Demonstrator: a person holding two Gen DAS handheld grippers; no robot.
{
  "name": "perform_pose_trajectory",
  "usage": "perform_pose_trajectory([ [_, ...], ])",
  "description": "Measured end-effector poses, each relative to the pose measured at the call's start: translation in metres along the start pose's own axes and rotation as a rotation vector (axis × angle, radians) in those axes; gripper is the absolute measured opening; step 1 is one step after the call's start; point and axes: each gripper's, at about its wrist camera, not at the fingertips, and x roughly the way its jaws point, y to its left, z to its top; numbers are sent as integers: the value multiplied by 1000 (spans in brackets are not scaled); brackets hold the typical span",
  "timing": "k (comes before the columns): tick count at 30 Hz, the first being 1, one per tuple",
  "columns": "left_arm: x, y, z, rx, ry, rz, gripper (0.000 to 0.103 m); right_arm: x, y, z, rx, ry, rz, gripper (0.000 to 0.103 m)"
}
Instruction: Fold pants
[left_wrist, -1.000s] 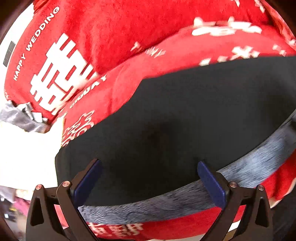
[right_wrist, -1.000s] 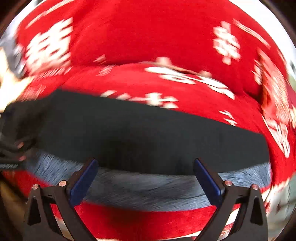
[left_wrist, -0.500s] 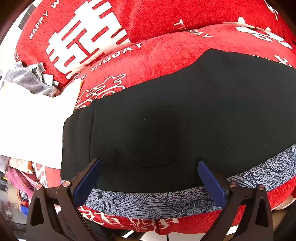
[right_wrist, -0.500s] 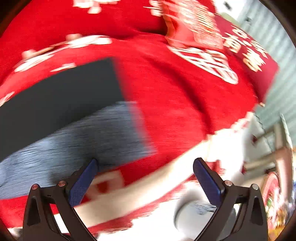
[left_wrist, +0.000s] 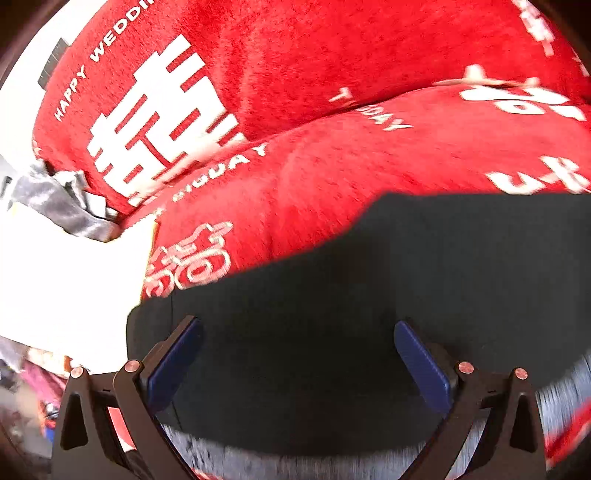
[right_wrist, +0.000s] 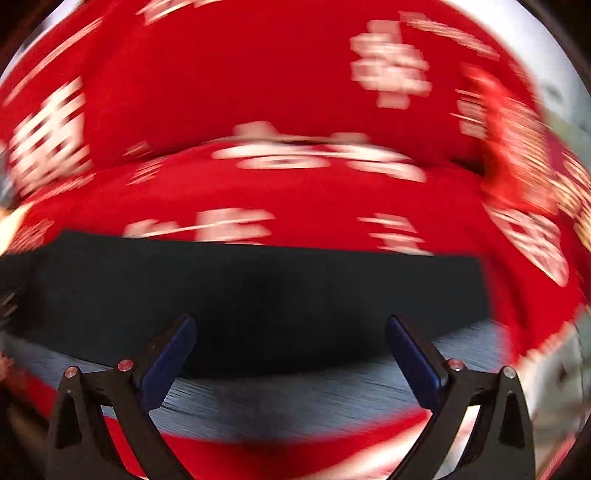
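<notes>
Black pants (left_wrist: 461, 280) lie flat on a red sofa seat, with a grey patterned band (left_wrist: 565, 391) along their near edge. My left gripper (left_wrist: 297, 354) hovers open over the pants' left end, nothing between its blue pads. In the right wrist view, which is motion-blurred, the same black pants (right_wrist: 258, 295) stretch across the frame with the grey band (right_wrist: 295, 402) nearest me. My right gripper (right_wrist: 290, 350) is open above the near edge and holds nothing.
The red sofa cover (left_wrist: 332, 173) carries white characters and lettering, and its backrest cushion (left_wrist: 295, 55) rises behind. A white sheet (left_wrist: 66, 288) and grey crumpled cloth (left_wrist: 62, 206) lie to the left. A red cushion (right_wrist: 517, 147) sits at the right end.
The left view has shifted so the pants sit lower and further right. The right gripper has swung back from the sofa's right end to face the pants again. Both stay open.
</notes>
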Motion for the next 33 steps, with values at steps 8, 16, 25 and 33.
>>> perform_pose_trajectory([
  [8, 39, -5, 20, 66, 30, 190, 103, 65, 63, 24, 53, 74, -10, 102],
  [16, 68, 46, 11, -51, 119, 115, 103, 63, -31, 19, 236, 124, -76, 103],
  [25, 40, 79, -10, -160, 47, -98, 103, 21, 15, 5, 257, 122, -25, 103],
  [33, 66, 134, -46, -258, 97, -116, 103, 11, 156, -12, -88, 94, 74, 103],
])
